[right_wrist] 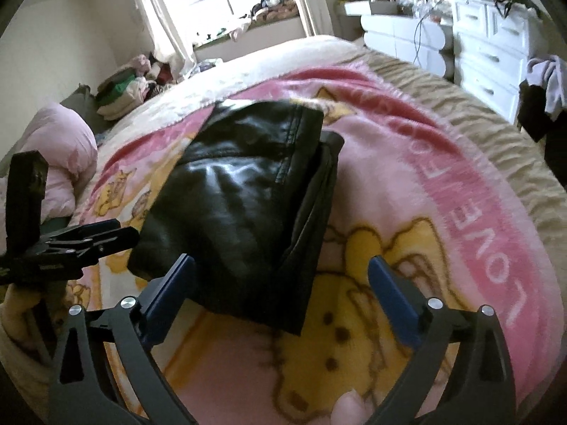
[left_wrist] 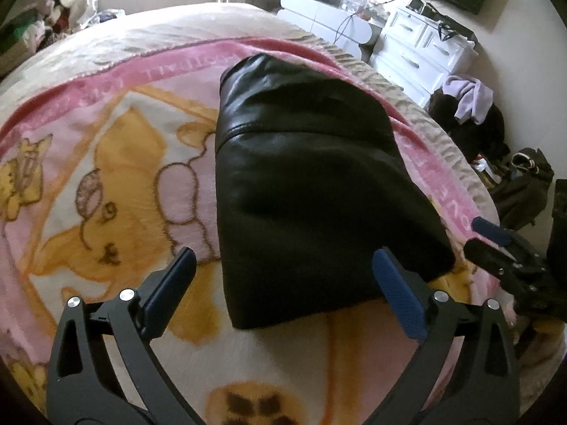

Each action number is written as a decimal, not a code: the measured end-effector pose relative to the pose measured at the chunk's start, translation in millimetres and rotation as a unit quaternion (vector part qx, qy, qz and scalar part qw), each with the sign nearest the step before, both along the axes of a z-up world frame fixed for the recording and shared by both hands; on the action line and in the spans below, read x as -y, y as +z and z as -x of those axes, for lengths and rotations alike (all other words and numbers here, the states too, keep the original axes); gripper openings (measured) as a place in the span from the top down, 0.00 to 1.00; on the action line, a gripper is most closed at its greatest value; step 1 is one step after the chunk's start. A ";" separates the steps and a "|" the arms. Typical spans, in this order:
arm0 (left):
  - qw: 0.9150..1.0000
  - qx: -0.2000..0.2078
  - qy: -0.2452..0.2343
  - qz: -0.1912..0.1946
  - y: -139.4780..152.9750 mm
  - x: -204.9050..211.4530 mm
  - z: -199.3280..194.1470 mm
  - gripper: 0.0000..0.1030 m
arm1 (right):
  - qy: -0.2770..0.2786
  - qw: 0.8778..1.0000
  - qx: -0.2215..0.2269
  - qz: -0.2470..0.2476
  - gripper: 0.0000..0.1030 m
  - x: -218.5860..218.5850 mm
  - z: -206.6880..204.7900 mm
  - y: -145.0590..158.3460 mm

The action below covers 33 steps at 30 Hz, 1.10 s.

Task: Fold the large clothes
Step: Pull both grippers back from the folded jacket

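A black, leather-like garment [left_wrist: 301, 177] lies folded into a compact bundle on a pink cartoon blanket [left_wrist: 106, 177] that covers the bed. My left gripper [left_wrist: 283, 253] hovers over the bundle's near end, its jaws wide open and nothing pinched; the right-hand blue pad [left_wrist: 400, 297] overlaps the garment's corner. In the right wrist view the same garment [right_wrist: 230, 205] shows a glossy top and a folded edge on its right. My right gripper [right_wrist: 280, 259] is open above its near edge, gripping nothing. Each gripper appears in the other's view: right gripper [left_wrist: 496, 244], left gripper [right_wrist: 88, 237].
White dressers [left_wrist: 418, 53] [right_wrist: 489, 46] stand beyond the bed's far right side, with a pile of clothes [left_wrist: 471, 106] on the floor beside them. A pink pillow [right_wrist: 60, 148] and stacked clothes [right_wrist: 117, 95] lie at the bed's left. The blanket [right_wrist: 407, 212] lies bare right of the garment.
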<state>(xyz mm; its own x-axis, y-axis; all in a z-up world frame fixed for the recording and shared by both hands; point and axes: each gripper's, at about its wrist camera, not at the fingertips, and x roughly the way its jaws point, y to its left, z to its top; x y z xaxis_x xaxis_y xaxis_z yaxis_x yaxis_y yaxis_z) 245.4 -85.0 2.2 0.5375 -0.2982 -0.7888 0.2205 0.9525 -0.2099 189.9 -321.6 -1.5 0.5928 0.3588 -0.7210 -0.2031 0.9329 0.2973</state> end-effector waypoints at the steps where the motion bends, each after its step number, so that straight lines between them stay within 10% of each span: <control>1: 1.000 0.007 -0.001 -0.005 2.9 1.0 5.7 0.09 | -0.003 1.000 0.008 0.002 0.05 0.6 5.4 2.5; 33: 0.995 0.084 0.056 -0.016 -10.5 2.5 126.5 0.09 | -0.030 0.993 0.099 0.048 0.04 -16.7 120.0 -0.6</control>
